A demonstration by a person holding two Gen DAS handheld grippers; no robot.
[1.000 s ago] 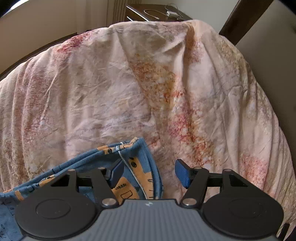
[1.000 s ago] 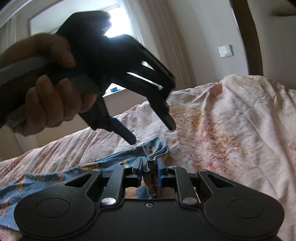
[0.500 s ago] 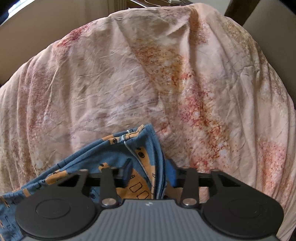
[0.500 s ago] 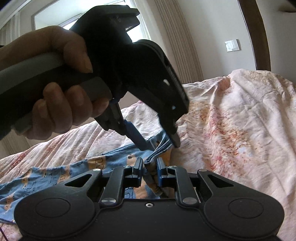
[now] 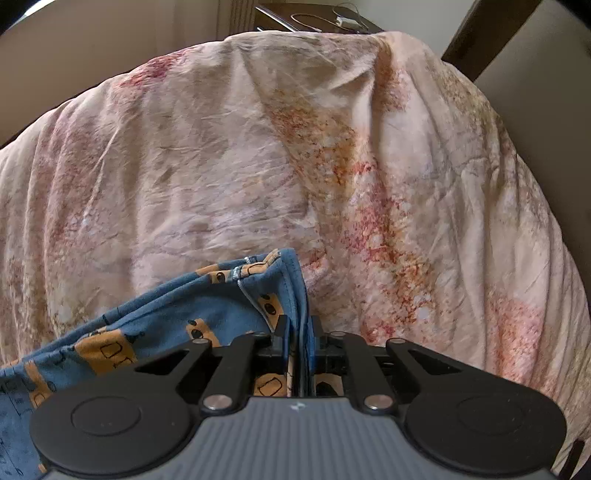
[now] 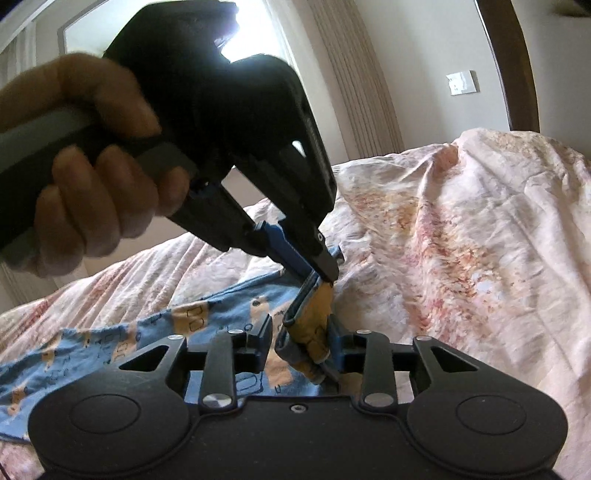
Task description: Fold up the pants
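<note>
The blue pants with orange print [image 5: 192, 325] lie on a pink floral bed cover [image 5: 258, 166], trailing to the left. My left gripper [image 5: 298, 332] is shut on a bunched edge of the pants. In the right wrist view the pants [image 6: 147, 332] spread left, and the left gripper [image 6: 321, 273] pinches the cloth from above, held by a hand. My right gripper [image 6: 301, 339] has its jaws parted, with a fold of the pants lying between them against the right finger.
The bed cover [image 6: 461, 258] falls away at the right side. A dark nightstand with cables [image 5: 314, 18] stands beyond the bed. A dark wooden post [image 5: 480, 33] rises at the right. Curtains and a window [image 6: 351, 92] are behind.
My left gripper has closed on the pants edge, from wide open a second ago. My right gripper, shut on the cloth before, has opened.
</note>
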